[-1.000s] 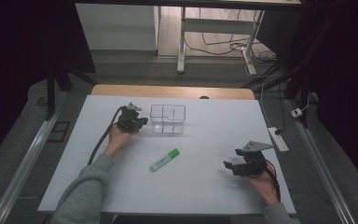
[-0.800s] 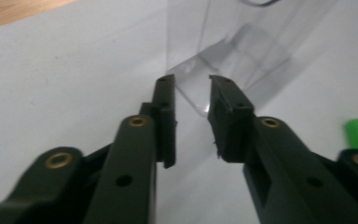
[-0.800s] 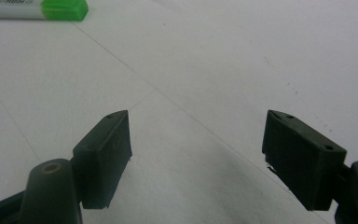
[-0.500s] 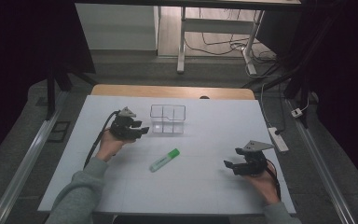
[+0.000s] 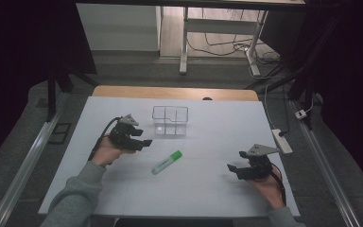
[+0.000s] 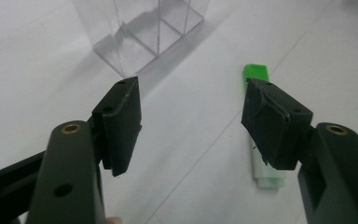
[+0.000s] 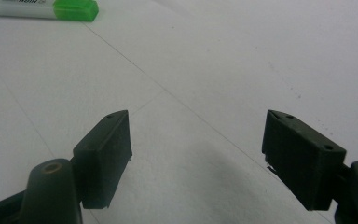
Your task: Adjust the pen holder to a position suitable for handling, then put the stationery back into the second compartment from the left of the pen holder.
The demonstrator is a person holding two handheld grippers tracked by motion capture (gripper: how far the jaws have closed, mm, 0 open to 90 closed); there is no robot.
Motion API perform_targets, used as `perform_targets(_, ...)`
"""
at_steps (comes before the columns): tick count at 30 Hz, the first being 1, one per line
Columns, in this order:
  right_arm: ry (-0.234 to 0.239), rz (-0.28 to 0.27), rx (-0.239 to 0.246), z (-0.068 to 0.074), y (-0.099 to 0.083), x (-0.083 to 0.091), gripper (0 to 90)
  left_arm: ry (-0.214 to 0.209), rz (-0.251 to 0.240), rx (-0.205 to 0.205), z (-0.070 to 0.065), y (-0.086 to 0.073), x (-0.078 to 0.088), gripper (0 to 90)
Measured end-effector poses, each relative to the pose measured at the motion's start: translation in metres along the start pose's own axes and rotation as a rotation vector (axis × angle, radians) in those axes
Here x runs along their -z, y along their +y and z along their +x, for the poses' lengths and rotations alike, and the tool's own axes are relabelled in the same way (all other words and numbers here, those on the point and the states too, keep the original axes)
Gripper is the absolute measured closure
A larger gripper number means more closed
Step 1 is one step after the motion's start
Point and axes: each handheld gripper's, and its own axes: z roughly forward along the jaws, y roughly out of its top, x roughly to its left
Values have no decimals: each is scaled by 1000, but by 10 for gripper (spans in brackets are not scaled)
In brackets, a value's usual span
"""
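We held the left gripper (image 5: 142, 142) off the table at about nine o'clock of the clear divided box (image 5: 170, 121), its jaws having just been opening, now spread wide with nothing between them. It pointed toward the green-capped highlighter (image 5: 167, 162), which lay flat on the white table (image 5: 208, 194) at five o'clock of that gripper, well apart from the box and touched by nothing. In the left gripper view the marker (image 6: 261, 140) showed just behind the right-hand jaw, so we judged the hand was lined up to take it. The right gripper (image 5: 234, 169) rested low at three o'clock of the highlighter, tongs likewise spread and empty, seemingly waiting.
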Motion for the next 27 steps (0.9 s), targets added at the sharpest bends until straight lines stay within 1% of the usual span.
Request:
perform_targets(4,0,8,3,0,-1,0,236,-20,42,-23,-6,4,-4,349)
perform_targets(7,-3,8,-1,-1,-2,1,235,-27,58,-33,-10,8,-7,341)
perform_targets(10,-6,6,1,-1,-2,3,236,-29,66,-36,-14,10,-9,342)
perform_targets(15,-6,10,7,0,-2,2,236,-38,66,-35,-17,14,-9,332)
perform_targets(17,-6,13,6,0,-2,2,236,-33,69,-31,-19,17,-11,332)
perform_targets(20,-7,12,5,0,-2,1,236,-20,85,-43,-25,23,-15,334)
perform_targets(23,-8,17,13,2,-1,1,236,-29,90,-57,-31,29,-21,334)
perform_targets(27,-8,17,15,2,-1,1,235,-41,94,-65,-36,33,-28,331)
